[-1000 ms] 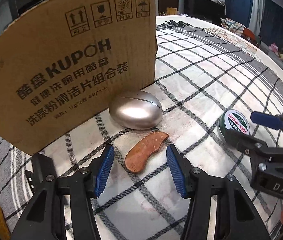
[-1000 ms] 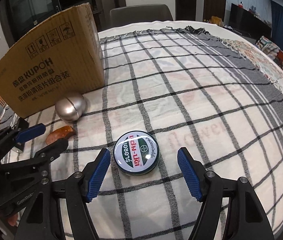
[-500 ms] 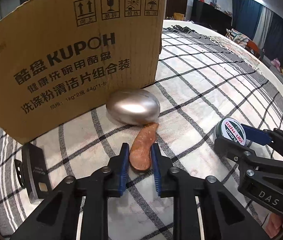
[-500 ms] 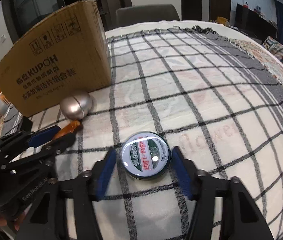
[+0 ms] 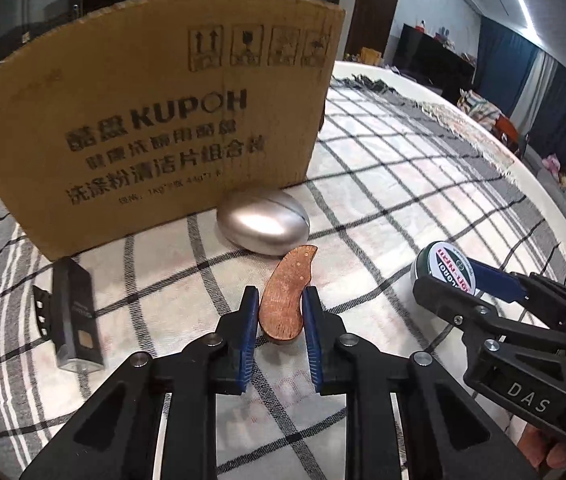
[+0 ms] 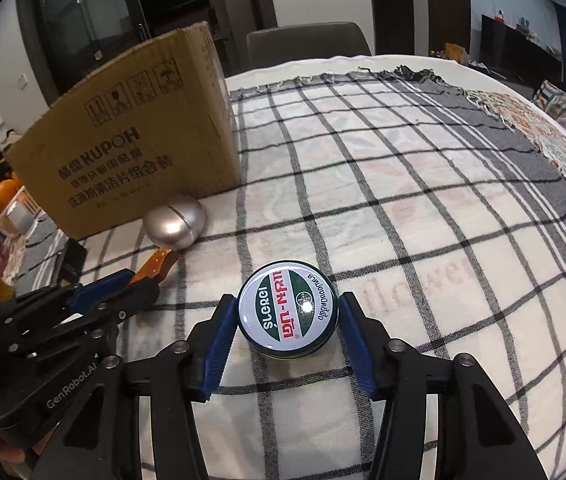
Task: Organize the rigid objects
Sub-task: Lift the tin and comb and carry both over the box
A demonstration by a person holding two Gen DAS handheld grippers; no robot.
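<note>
Left tongs (image 5: 281,308) clamp wooden piece (image 5: 286,296); right tongs (image 6: 287,316) clamp round tin (image 6: 287,314).

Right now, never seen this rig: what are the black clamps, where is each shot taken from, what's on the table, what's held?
No robot arm here: a person holds a two-finger gripper in each hand, each with a fisheye camera looking forward along its fingers. One picture is the left gripper's view, the other the right's.

The left gripper has its jaws closed on a curved wooden piece. The right gripper has its jaws closed on a round green tin.

On the checked cloth also stand a cardboard box, a silver egg-shaped case in front of it, and a small dark rectangular gadget to the left.
</note>
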